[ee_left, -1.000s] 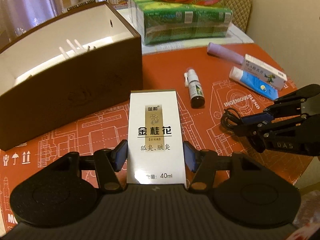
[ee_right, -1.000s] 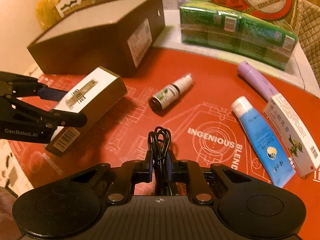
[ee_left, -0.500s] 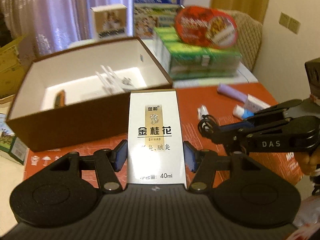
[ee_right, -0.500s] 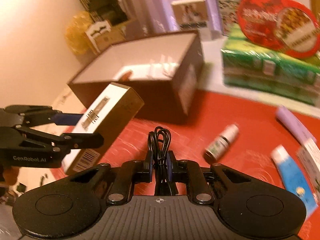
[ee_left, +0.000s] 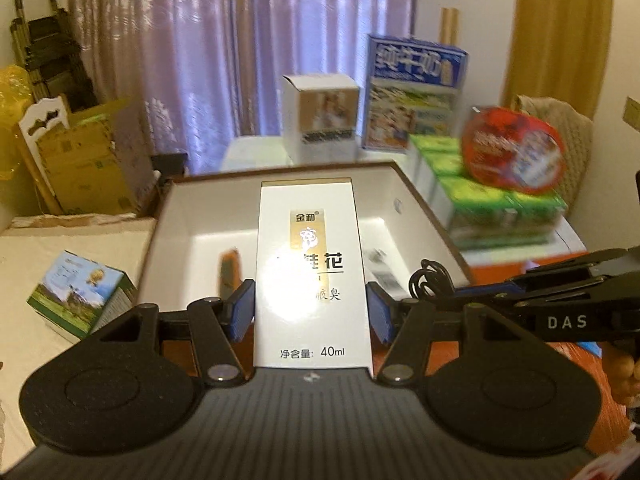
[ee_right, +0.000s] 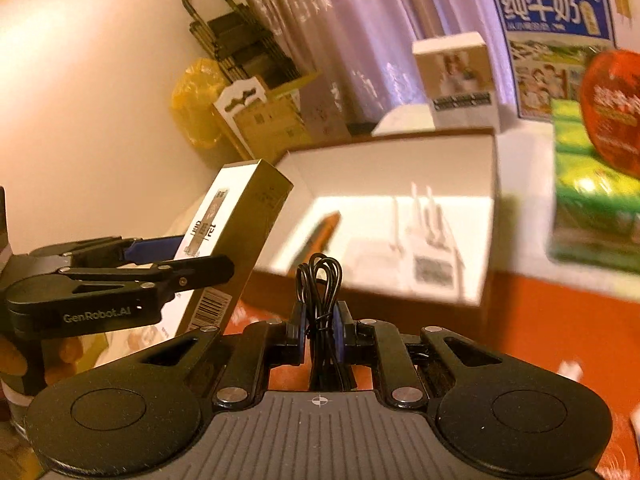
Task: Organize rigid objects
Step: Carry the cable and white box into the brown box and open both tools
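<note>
**Clerk:** Item one — white-and-gold carton [ee_left: 310, 268], tall, printed face, marked 40ml. Where does it sit?

**Checker:** Between the blue pads [ee_left: 243, 312] of the left tool [ee_left: 310, 314], which pinches it across its two long narrow sides at about mid-length. Its far end juts ahead of the tool, over the open brown box [ee_left: 416, 194].

**Clerk:** Handling?

**Checker:** By my judgement: light, stiff thin card with a glossy skin — so slippery, and it would dent under a hard squeeze. The narrow sides are the place to hold it, near the middle, so it does not swing.

**Clerk:** Item two — black cable bundle [ee_right: 319, 280].

**Checker:** The right tool [ee_right: 320, 334] has its pads pressed almost together on it, low on the coil; the loops stand up just ahead of the fingertips. The brown box lies in front of that tool, slightly right.

**Clerk:** Handling?

**Checker:** Very light, soft, springy. I judge the loops could splay or slip out — best taken at the bunched waist, as here.

**Clerk:** Box contents?

**Checker:** White interior, some small items on its floor, too blurred to name.
</note>
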`<state>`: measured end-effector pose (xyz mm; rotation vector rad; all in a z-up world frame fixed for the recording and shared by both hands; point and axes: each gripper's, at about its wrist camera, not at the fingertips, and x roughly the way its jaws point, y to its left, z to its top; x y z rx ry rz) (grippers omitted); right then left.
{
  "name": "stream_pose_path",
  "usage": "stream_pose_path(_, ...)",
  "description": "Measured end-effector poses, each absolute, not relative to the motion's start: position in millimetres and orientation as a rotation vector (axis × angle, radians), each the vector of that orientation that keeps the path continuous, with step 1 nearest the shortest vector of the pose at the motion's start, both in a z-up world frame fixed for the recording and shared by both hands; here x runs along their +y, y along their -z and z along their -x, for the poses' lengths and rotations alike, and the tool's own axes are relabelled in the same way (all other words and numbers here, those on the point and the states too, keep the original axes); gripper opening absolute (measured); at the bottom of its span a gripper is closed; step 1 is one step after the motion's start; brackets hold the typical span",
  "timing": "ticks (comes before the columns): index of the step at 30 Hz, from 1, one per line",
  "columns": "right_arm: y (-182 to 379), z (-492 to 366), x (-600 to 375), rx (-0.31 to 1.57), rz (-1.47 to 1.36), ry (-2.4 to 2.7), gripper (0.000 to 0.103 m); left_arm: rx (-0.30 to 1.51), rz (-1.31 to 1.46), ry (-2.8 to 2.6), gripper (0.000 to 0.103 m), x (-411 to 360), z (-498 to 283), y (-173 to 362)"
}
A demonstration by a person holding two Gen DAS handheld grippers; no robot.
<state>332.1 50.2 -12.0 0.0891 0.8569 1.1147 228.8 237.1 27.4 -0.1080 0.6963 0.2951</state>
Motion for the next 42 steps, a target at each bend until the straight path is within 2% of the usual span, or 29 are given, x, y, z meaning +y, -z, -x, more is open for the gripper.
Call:
stream_pose_path(10,-4,-375,119,0.872,-0.177,-1.061,0.01,0.72,0.1,-0.34,0.055,300,-270,-29)
stream_pose_path(21,20,-426,177,0.98,-0.209,-0.938,0.01,0.837,0.116,-0.334,0.055,353,-322,8)
stream_pose_path(33,49,-459,209,1.074,-0.24,-0.833,0.01,0.921,0.101,-0.316,0.055,383,-363,39)
stream_pose_path(42,56,-477,222,1.069,-0.232,-0.802,0.01,0.94,0.102,-0.314,0.055,391,-383,54)
